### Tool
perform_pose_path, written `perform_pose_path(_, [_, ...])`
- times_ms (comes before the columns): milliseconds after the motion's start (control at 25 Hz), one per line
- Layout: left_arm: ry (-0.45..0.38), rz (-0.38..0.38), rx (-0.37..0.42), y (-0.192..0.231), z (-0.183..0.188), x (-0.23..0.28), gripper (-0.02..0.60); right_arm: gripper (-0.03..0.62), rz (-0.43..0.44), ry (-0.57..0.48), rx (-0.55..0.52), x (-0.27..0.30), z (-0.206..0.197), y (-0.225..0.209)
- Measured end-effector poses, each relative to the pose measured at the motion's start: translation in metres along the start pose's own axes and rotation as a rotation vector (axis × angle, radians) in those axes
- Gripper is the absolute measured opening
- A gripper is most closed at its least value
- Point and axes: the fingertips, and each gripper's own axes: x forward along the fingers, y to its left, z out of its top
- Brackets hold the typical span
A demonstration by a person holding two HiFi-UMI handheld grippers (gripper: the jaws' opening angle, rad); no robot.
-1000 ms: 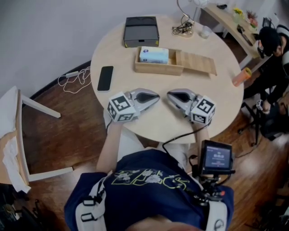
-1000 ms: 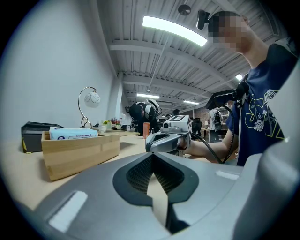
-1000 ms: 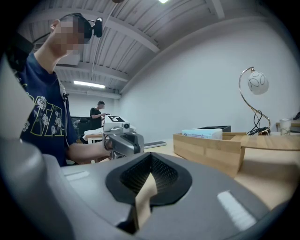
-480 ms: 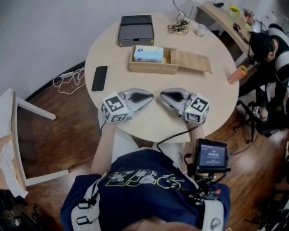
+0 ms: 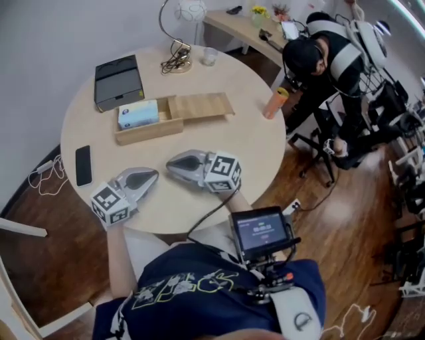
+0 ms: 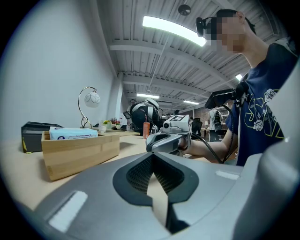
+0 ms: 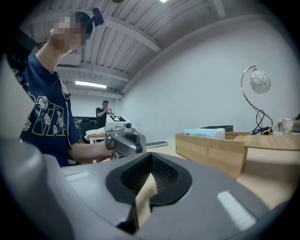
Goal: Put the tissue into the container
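Observation:
A light blue tissue pack (image 5: 138,114) lies in the left end of a shallow wooden box (image 5: 150,129) whose lid (image 5: 199,105) is slid out to the right. My left gripper (image 5: 155,174) and right gripper (image 5: 169,163) rest on the round table (image 5: 252,143) in front of the box, tips pointing at each other and a short gap apart. Both are shut with nothing between the jaws. In the left gripper view the tissue pack (image 6: 72,133) shows above the box wall (image 6: 79,152), with the right gripper (image 6: 168,140) facing it. The right gripper view shows the pack (image 7: 204,133) and the left gripper (image 7: 124,140).
A black case (image 5: 118,81) sits behind the box, and a phone (image 5: 83,165) lies at the table's left. A lamp (image 5: 179,16) with a cable and a glass (image 5: 210,56) stand at the back. An orange cup (image 5: 275,103) is at the right edge, near a seated person (image 5: 325,60).
The head view has swung right, so the table now sits at upper left. Both grippers stay shut on the table, tips facing each other. The tissue pack remains in the box.

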Motion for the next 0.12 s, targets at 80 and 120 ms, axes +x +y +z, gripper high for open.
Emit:
perform_pose_path(80, [-0.010, -0.011, 0.006, 0.0005, 0.0036, 0.0067, 0.003, 0.005, -0.015, 0.002, -0.002, -0.0066, 0.0027, -0.0037])
perform_pose_path(120, [-0.017, -0.018, 0.010, 0.0008, 0.0056, 0.0106, 0.003, 0.005, -0.023, 0.003, -0.004, -0.0105, 0.0040, -0.0058])
